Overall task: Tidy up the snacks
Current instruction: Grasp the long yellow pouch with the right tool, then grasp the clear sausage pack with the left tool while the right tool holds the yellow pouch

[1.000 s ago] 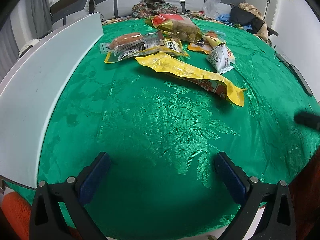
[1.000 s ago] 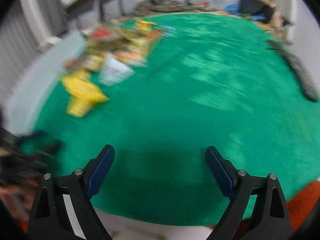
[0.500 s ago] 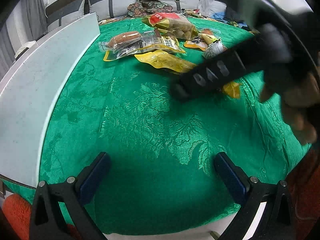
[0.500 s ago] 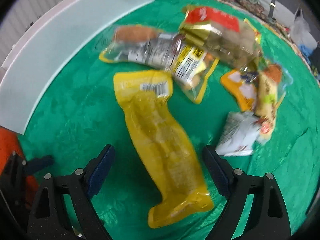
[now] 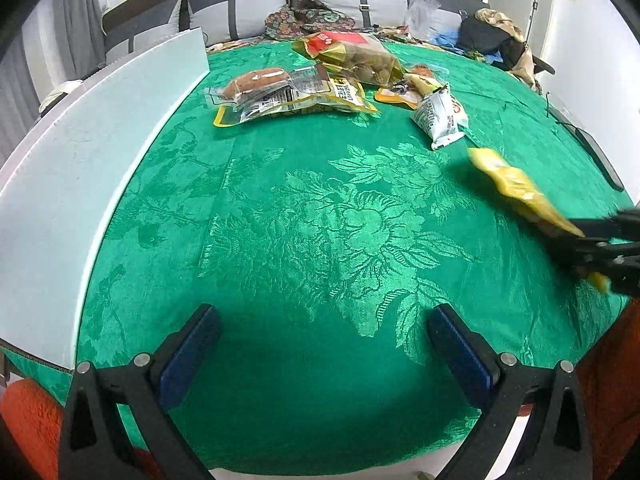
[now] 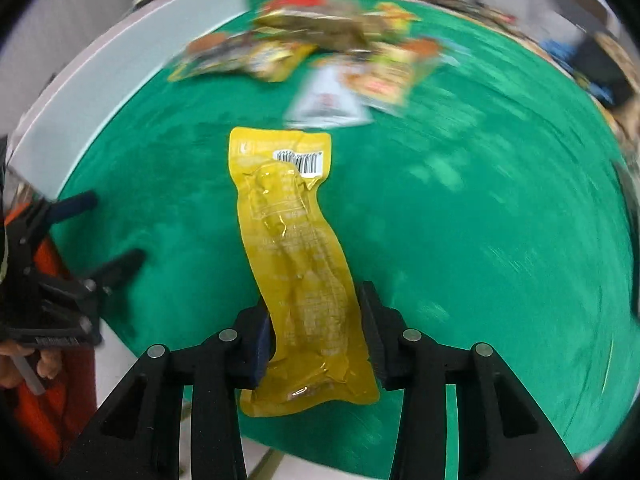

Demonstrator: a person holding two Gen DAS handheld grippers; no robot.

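Two grippers work over a round tabletop [image 5: 304,216] draped in green floral brocade. In its own wrist view, the right gripper [image 6: 316,332] is clenched on the lower part of a long yellow snack pouch [image 6: 294,256], blue-lined fingers [image 6: 260,344] pressing in from either side; the pouch stretches away toward 12 o'clock, barcode end farthest out, and whether it is touching the cloth or raised off it cannot be told. In the left wrist view that same pouch [image 5: 520,192] shows blurred at 3 o'clock, held by the dark right gripper [image 5: 596,244] near the tabletop's rim.

Spread wide, the left gripper [image 5: 320,344] has its blue pads [image 5: 188,356] well apart with only cloth between them, grasping nothing, at 6 o'clock near the near edge.

Toward 12 o'clock the other snacks lie in a loose heap: a clear pack with a brown bun [image 5: 260,84] resting on a yellow-edged packet [image 5: 304,100], a gold and red bag [image 5: 352,56] behind, and a small white packet [image 5: 440,116] at about 1 o'clock, apart from the heap.

At 9 to 10 o'clock a white board [image 5: 80,160] stands along the tabletop's edge. Beyond the tabletop, grey cushions [image 5: 248,12] line a sofa back, with dark clothing [image 5: 496,40] piled at 1 o'clock, and white walls behind.
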